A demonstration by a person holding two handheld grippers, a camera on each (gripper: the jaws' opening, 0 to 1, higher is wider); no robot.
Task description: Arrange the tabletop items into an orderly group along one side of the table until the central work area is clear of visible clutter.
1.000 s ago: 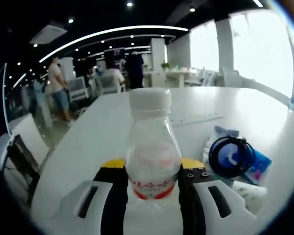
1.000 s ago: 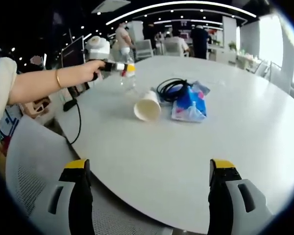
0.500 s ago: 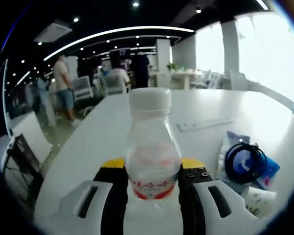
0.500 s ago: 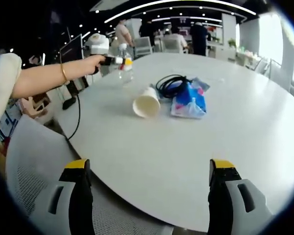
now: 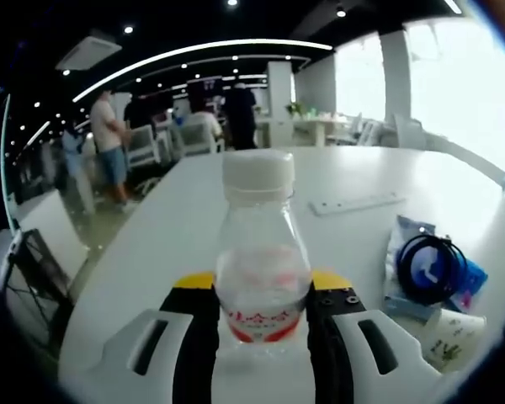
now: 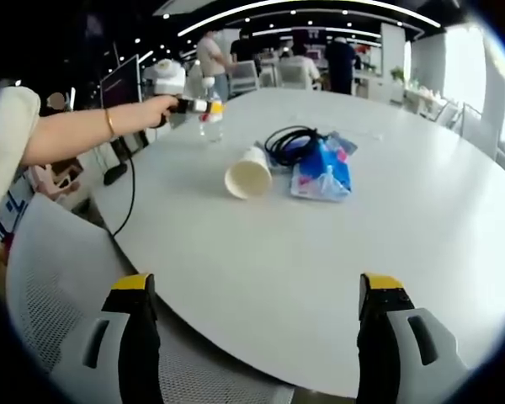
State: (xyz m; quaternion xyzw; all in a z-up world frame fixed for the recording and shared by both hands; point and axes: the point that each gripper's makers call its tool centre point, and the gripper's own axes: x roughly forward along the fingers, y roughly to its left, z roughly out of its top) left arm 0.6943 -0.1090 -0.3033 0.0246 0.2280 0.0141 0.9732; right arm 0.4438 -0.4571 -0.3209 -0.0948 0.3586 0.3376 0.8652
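Note:
My left gripper (image 5: 263,313) is shut on a clear plastic bottle (image 5: 262,252) with a white cap and a red label, held upright over the white table (image 5: 194,210). In the right gripper view the same bottle (image 6: 208,123) sits in the left gripper (image 6: 185,103) at the table's far left, at the end of a person's arm (image 6: 84,133). A paper cup (image 6: 247,173) lies on its side mid-table, beside a coiled black cable (image 6: 292,143) and a blue tissue pack (image 6: 322,176). My right gripper (image 6: 257,324) stands open near the table's front edge, holding nothing.
A white power strip (image 5: 355,203) lies further along the table. The cable (image 5: 429,268), tissue pack (image 5: 404,290) and cup (image 5: 450,338) sit at the right of the left gripper view. A mesh chair (image 6: 59,286) stands near the table's edge. People and chairs fill the background.
The left gripper with the bottle has moved slightly farther along the table, so the cable, pack and cup have slid right and down in its view. The right gripper has barely moved.

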